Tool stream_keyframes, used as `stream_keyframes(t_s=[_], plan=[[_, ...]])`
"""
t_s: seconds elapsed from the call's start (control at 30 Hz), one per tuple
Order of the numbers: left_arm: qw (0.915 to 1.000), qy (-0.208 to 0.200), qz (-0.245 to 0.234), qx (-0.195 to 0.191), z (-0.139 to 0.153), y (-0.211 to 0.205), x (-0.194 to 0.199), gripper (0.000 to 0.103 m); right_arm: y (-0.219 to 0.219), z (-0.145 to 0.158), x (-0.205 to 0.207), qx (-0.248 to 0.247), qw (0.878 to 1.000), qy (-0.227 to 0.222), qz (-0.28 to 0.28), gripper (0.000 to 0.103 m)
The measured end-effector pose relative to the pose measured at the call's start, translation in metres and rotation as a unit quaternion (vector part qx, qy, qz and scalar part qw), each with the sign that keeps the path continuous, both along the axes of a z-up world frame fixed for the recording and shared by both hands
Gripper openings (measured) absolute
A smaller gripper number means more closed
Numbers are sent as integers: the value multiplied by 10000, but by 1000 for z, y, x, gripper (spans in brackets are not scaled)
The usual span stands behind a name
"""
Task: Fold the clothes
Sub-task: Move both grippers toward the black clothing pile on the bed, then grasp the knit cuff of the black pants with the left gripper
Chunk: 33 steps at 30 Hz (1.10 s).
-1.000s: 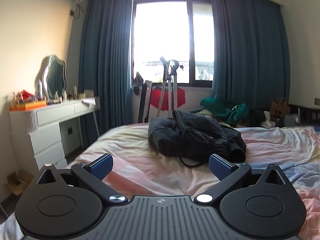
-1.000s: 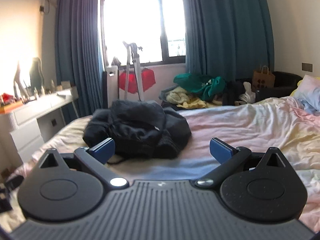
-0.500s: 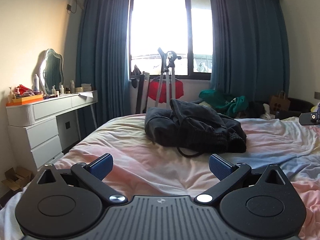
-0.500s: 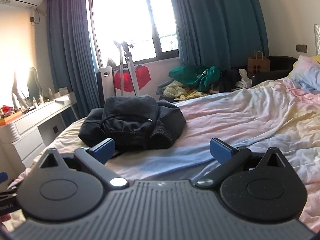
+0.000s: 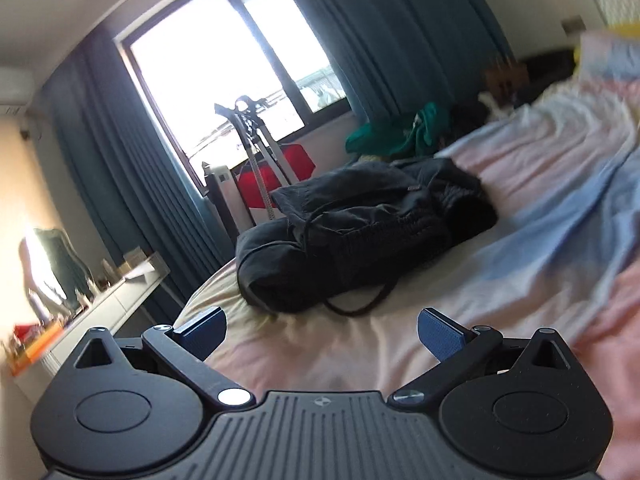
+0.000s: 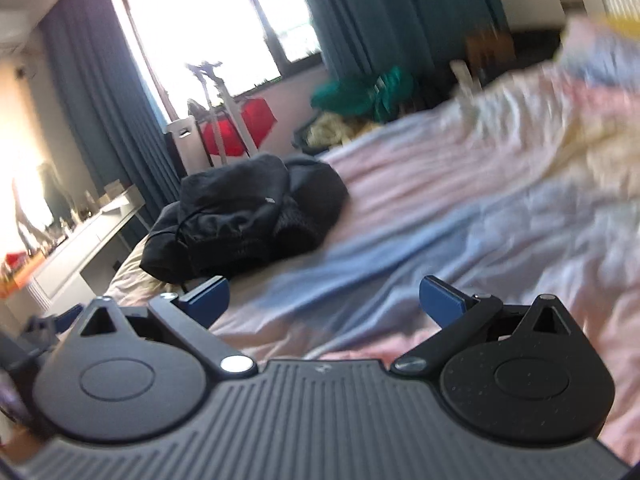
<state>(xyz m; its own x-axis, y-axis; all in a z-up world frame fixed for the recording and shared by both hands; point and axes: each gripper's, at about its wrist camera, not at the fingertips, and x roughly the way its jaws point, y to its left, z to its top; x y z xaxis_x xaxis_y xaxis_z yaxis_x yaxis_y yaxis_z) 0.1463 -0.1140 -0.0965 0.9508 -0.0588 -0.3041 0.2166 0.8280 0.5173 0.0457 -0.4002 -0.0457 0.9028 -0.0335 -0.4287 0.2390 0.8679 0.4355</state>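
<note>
Both spread wide and empty: left gripper (image 5: 322,334), right gripper (image 6: 324,300). Dark clothes heap (image 5: 360,236) on the bed (image 5: 540,216), ahead of both, lying crosswise. Probably nearer to the left gripper; further ahead and leftward from the right.

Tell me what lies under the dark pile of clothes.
The dark pile of clothes rests on the bed's pastel sheet, with a cord loop trailing out. Anything beneath the pile itself is covered.

A bright window (image 5: 224,92) sits between dark blue curtains (image 5: 384,40). A white dresser (image 5: 108,312) stands against the left wall, with what may be a mirror (image 5: 52,264) on it, blurred by glare.
</note>
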Motion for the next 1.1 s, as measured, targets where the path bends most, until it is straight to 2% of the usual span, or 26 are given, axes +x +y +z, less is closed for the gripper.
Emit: stream_keyframes(t_s=[0.17, 0.3, 0.43, 0.53, 0.57, 0.7, 0.8, 0.83, 0.87, 0.93, 1.0, 1.1], plan=[[9999, 19, -88, -90, -9, -34, 63, 102, -18, -18, 9, 378, 9989, 98, -249, 103], [9994, -39, -307, 135, -25, -71, 105, 96, -27, -28, 17, 544, 9979, 111, -331, 103], [9985, 79, -405, 347, -45, -102, 140, 92, -29, -42, 34, 605, 9973, 306, -279, 103], [9981, 61, -575, 202, -50, -111, 147, 93, -31, -48, 43, 750, 9963, 347, -250, 103], [9979, 59, -603, 212, -53, -115, 149, 99, -31, -49, 45, 773, 9962, 339, -236, 103], [9945, 209, -428, 934, -77, -138, 164, 99, -29, -54, 54, 793, 9959, 387, -177, 103], [9951, 282, -455, 832, -76, -139, 172, 97, -24, -55, 61, 681, 9967, 438, -66, 103], [9955, 319, -450, 774, -75, -139, 175, 93, -24, -55, 61, 652, 9969, 441, -65, 103], [9962, 364, -417, 672, -71, -138, 179, 74, -24, -56, 60, 643, 9969, 445, -86, 103], [9977, 475, -333, 355, -58, -132, 183, 65, -26, -57, 60, 604, 9970, 458, -147, 103], [9978, 545, -378, 27, -40, -124, 177, 29, -28, -60, 60, 552, 9969, 526, -216, 103], [9971, 516, -469, -296, -11, -113, 159, 17, -28, -60, 56, 581, 9970, 455, -249, 103]])
